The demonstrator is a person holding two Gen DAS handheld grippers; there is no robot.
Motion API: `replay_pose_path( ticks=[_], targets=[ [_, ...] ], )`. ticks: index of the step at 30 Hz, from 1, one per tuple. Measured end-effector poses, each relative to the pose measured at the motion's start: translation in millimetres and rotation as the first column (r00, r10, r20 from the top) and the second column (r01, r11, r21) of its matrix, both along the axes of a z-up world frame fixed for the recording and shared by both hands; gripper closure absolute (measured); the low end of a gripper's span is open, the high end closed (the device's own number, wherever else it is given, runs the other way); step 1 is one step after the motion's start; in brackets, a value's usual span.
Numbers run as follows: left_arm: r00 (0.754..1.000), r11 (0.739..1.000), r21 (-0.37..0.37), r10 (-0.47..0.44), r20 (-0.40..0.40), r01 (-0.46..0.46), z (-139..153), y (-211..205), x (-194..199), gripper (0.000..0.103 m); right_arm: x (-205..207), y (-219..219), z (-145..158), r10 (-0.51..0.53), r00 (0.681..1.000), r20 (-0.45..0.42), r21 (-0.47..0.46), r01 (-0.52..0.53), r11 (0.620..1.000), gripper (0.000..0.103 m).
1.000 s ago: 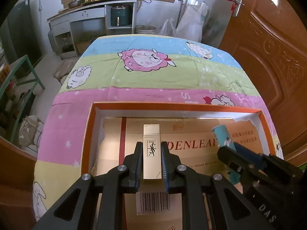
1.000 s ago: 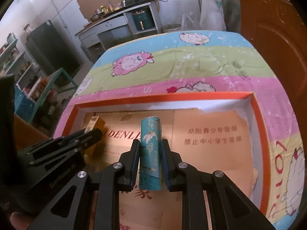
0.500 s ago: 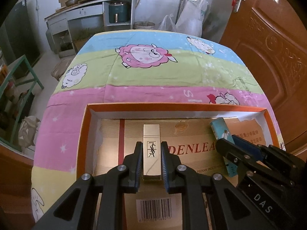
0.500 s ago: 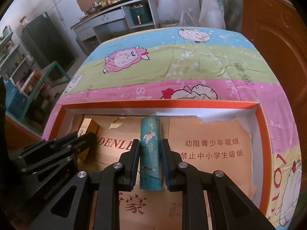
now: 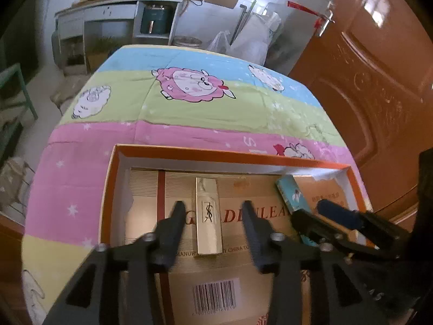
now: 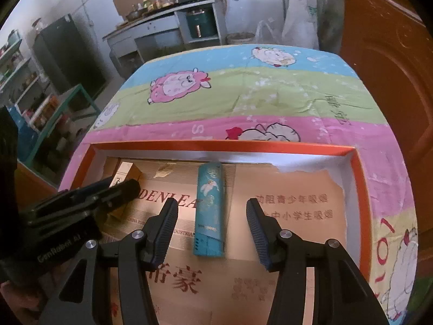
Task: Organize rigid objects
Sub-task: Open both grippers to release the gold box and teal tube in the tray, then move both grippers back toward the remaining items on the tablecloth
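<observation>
a striped quilt (image 5: 189,113) printed with cartoon sheep covers the surface, blue at the far end, then green, then pink. to the right stands a carved brown door (image 5: 379,81). against the far wall sit a grey counter (image 6: 167,21) crowded with pots and a stove, and white bags (image 5: 254,38). far left, a dark fridge (image 6: 65,54).

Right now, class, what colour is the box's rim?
Orange rim, white inside; clearest in the right wrist view.

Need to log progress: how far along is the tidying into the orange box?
Done: the gold box and teal tube lie inside the orange box. In hand: nothing; the left gripper and right gripper have just opened, pads clear. Left: no other loose items visible.
</observation>
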State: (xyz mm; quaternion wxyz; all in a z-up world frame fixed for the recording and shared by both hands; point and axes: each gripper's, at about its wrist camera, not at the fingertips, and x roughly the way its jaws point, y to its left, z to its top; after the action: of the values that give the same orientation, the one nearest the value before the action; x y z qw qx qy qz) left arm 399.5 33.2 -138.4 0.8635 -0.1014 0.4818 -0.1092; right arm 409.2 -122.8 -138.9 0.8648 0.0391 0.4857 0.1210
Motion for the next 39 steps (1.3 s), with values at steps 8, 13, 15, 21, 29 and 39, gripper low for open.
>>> replay_pose_path(
  ticks=[8, 13, 15, 21, 29, 39],
  targets=[
    [0.995, 0.994, 0.108, -0.001, 0.095, -0.010, 26, -10, -28, 0.047, -25, -15, 16, -0.020, 0.999, 0.032, 0.032, 0.019, 0.999, 0.049],
    [0.989, 0.994, 0.103, 0.029, 0.145, -0.044, 48, -4, -56, 0.047, -53, -21, 32, -0.032, 0.997, 0.065, 0.054, 0.029, 0.998, 0.049],
    [0.985, 0.994, 0.092, 0.037, 0.166, -0.053, 56, -2, -69, 0.047, -64, -22, 37, -0.033, 0.997, 0.074, 0.064, 0.028, 0.998, 0.049],
    [0.973, 0.994, 0.099, 0.027, 0.228, -0.051, 77, -9, -106, 0.047, -101, -21, 55, -0.030, 0.993, 0.111, 0.061, 0.023, 0.998, 0.049],
    [0.953, 0.991, 0.115, 0.034, 0.302, -0.072, 102, -11, -153, 0.047, -141, -19, 75, -0.029, 0.986, 0.162, 0.034, 0.024, 0.999, 0.049],
    [0.946, 0.996, 0.052, 0.054, 0.320, -0.075, 120, 1, -197, 0.047, -186, -27, 96, -0.059, 0.975, 0.214, 0.029, 0.054, 0.998, 0.049]
  ],
)
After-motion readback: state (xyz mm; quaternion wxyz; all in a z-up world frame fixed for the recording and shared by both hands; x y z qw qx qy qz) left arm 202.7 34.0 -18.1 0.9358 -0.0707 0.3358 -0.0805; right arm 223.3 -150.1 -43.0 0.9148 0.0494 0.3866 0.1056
